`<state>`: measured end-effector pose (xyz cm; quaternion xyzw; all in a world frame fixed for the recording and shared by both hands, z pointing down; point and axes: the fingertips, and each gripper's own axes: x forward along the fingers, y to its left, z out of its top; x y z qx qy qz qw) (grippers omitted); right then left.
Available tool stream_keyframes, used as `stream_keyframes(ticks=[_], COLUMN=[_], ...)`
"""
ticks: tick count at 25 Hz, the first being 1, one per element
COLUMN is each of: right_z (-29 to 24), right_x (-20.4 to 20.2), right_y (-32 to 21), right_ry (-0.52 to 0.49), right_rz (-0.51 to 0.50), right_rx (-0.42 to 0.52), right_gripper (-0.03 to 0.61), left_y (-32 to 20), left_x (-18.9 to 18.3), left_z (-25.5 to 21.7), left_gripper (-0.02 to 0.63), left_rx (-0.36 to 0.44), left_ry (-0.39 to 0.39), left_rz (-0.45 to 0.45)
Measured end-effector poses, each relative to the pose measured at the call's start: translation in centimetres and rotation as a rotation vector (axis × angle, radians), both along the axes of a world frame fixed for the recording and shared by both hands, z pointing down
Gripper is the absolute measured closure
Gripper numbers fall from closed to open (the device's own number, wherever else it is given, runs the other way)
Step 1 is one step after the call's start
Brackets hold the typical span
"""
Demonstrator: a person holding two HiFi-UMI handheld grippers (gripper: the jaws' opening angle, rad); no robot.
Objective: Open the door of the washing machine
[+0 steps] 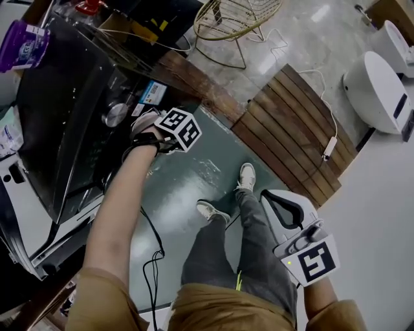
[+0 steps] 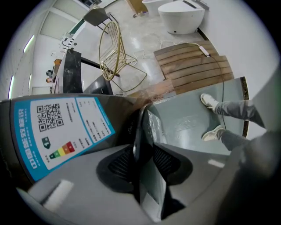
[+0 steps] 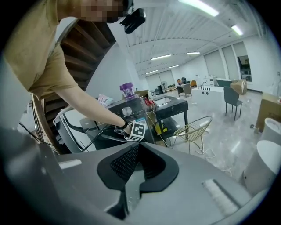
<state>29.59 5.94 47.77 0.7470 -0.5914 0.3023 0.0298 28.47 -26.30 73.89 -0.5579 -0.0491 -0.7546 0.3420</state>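
Observation:
The washing machine [image 1: 65, 116] stands at the left, dark, with a round knob [image 1: 116, 115] and a blue energy label [image 2: 57, 127] on it. My left gripper [image 2: 142, 160] is shut on the thin edge of the machine's door [image 2: 149, 127]; both ribbed pads press on the panel. From the head view, that gripper [image 1: 145, 126] sits against the machine's front below its marker cube. My right gripper [image 1: 268, 196] hangs low at the right beside the person's leg, far from the machine. Its jaws [image 3: 136, 165] are together with nothing between them.
A purple bottle [image 1: 22, 44] stands on top of the machine. A gold wire chair [image 1: 236, 19] and wooden slats [image 1: 291, 129] are on the floor beyond. The person's shoes [image 1: 246, 176] stand on a green mat [image 1: 187, 174]. A black cable [image 1: 155, 258] trails down.

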Motion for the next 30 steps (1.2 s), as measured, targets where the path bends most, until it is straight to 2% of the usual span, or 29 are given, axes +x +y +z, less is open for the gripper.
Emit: stream_keyframes(ticks=[4,5,7,9,10,12,16,19,24,30], right_z=[-0.4,-0.7,-1.3,-2.4,-3.0,-3.7,-3.4,-2.7,-3.5,-4.4], right_x=[0.0,-0.1,0.0,0.3,0.3,0.0,-1.5,-3.8,-8.3,-13.6], right_y=[-0.5,-0.4,-0.1,0.1,0.4,1.4,3.0,3.6,3.9,3.6], right_ry=[0.031,0.034,0.044,0.066,0.073,0.085,0.101,0.108,0.145,0.168], right_rz=[-0.021,-0.016,-0.004,0.011,0.01,0.007,0.028,0.029,0.059,0.024], right_rx=[0.023,0.029,0.031,0.048,0.055,0.053,0.038,0.013,-0.002,-0.028], right_gripper=[0.574,0.574,0.573,0.574,0.574,0.574,0.574,0.574,0.573,0.574], left_y=[-0.4,0.4,5.1,11.3,13.5,15.4,16.5,17.6,20.4,23.6], left_x=[0.1,-0.3,-1.3,-3.1,-4.4,-5.8,-5.9,-6.9,-9.1,-12.9], left_z=[0.1,0.1,1.0,2.7,3.3,3.7,3.5,3.6,3.2,3.0], left_gripper=[0.423,0.42,0.452,0.46,0.454,0.463,0.466,0.464,0.459,0.457], left_rx=[0.048,0.035,-0.08,-0.216,-0.244,-0.242,-0.231,-0.205,-0.155,-0.134], left_ry=[-0.01,-0.015,-0.028,-0.026,-0.028,-0.029,-0.016,-0.022,-0.011,-0.02], left_rz=[0.022,0.028,0.042,0.098,0.125,0.164,0.207,0.253,0.396,0.509])
